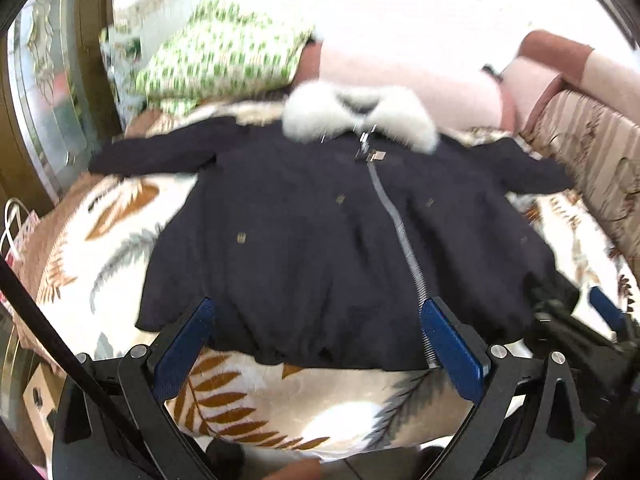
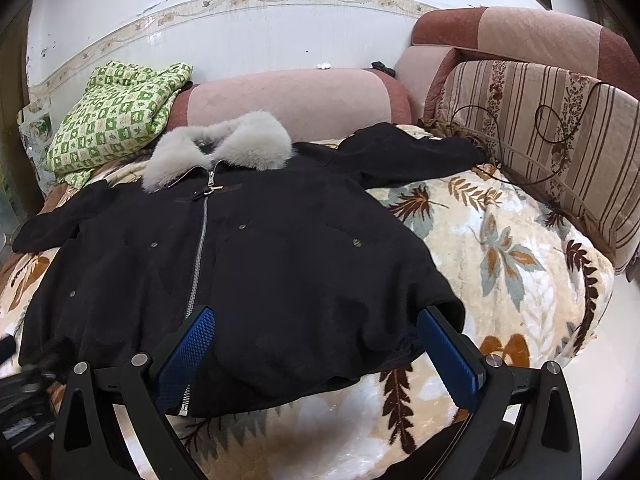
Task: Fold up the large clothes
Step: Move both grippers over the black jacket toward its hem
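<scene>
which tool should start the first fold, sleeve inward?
Probably right. The right tool hangs open over the coat hem, beside the far sleeve, which lies flat and unobstructed. The left tool is open too, but its view is blurred.

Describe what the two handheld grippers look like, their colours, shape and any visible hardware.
Both look alike. The left gripper and the right gripper each have a black frame of angular, curved link arms joined by round silver pivot bolts. Their jaws carry flat rectangular blue pads with a fine gridded texture. A black strap or cable crosses the left wrist view. No sleeves or markings are visible.
</scene>
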Available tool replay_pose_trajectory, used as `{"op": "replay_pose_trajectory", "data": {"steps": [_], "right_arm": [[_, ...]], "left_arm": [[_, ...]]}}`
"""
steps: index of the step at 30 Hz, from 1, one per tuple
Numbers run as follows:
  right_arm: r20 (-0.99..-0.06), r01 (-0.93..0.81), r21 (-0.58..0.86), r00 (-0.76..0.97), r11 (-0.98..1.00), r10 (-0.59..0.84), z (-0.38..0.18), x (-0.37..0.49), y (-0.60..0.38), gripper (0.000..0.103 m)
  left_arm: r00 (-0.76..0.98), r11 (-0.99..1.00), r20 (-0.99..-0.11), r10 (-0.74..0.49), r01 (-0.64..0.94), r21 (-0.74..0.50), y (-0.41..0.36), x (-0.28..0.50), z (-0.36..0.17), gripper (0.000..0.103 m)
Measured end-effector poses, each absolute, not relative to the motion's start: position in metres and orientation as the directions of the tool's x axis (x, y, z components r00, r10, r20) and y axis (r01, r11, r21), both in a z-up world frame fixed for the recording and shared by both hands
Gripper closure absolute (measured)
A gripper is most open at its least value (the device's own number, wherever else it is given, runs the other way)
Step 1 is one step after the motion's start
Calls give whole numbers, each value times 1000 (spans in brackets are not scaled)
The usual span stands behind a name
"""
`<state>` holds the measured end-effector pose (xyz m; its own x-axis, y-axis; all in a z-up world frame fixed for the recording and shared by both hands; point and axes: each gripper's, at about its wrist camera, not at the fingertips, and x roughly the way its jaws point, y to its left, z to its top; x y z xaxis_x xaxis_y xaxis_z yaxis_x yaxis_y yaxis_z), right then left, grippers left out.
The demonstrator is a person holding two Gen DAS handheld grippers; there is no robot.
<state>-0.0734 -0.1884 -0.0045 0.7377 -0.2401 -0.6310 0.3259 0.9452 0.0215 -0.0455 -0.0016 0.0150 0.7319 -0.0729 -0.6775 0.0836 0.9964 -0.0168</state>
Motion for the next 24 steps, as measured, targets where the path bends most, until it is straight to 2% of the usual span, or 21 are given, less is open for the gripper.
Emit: {"op": "replay_pose_trajectory", "data": {"steps": [6, 16, 24], "right_arm": [[-605, 327, 5, 754, 945, -258, 6, -81, -185, 1], [-587, 336, 5, 764, 942, -269, 14, -92, -188, 1], [-583, 326, -4, 767, 945, -267, 16, -97, -183, 1]], "left_arm": [[739, 988, -658, -145, 141, -60, -5, -55, 33, 1], [806, 994, -590, -54, 99, 44, -8, -78, 55, 1], [789, 995, -613, -42, 89, 46, -5, -78, 54, 1]]}}
